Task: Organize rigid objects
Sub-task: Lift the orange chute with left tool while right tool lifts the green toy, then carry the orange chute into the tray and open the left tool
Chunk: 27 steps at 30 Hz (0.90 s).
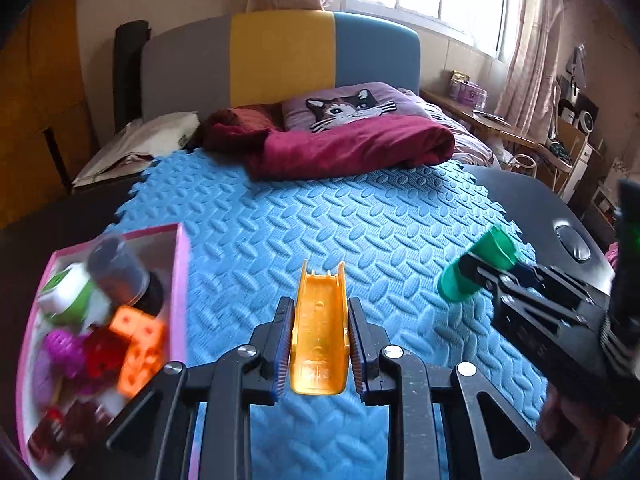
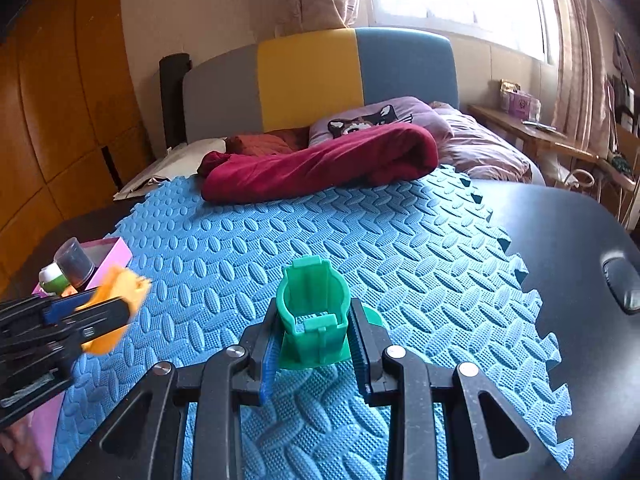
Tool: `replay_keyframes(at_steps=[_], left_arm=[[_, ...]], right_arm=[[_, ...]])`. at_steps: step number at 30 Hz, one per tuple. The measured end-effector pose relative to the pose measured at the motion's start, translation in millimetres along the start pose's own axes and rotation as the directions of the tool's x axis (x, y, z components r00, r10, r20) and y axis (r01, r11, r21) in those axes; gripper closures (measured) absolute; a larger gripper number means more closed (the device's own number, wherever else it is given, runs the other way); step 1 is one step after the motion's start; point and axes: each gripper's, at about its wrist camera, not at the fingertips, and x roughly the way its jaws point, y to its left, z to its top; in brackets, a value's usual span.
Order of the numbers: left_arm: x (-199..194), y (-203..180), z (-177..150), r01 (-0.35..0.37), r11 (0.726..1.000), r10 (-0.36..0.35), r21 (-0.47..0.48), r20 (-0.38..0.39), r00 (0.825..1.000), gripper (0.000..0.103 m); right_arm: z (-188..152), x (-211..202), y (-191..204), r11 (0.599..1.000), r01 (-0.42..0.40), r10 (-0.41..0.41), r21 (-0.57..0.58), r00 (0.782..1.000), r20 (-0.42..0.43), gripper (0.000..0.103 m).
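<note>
- The pink box (image 1: 182, 280) on the dark surface (image 1: 532, 200) is blurred in the left wrist view and cut off at the frame edge; its toys blur together, and only an orange block (image 1: 140, 344) and a clear cup (image 1: 120, 268) stand out.
- No readable writing anywhere.
- Left gripper (image 1: 318, 340) is clamped on an orange track piece (image 1: 320, 332), held above the blue foam mat (image 1: 320, 220).
- Right gripper (image 2: 314, 344) pinches a green cup-shaped piece (image 2: 312, 316) over the mat.

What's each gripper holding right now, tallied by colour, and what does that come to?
Orange: 1, the orange plastic piece clamped in the left gripper.
Green: 1, the green plastic piece clamped in the right gripper.
Total held: 2.
</note>
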Motion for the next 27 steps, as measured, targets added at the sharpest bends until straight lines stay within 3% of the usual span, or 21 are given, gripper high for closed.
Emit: replay_keyframes(at_steps=[15, 27], left_arm=[[-63.3, 26.8, -38.1, -0.103, 0.994, 0.102, 0.023, 0.051, 0.993, 0.077], [-92.3, 78.5, -68.0, -0.149, 0.986, 0.152, -0.077, 0.034, 0.988, 0.077]], right_arm=[[-3.4, -9.8, 7.5, 1.0, -0.01, 0.011, -0.021, 1.0, 0.022, 0.073], [-9.2, -13.8, 13.6, 0.999, 0.002, -0.001, -0.038, 1.0, 0.019, 0.073]])
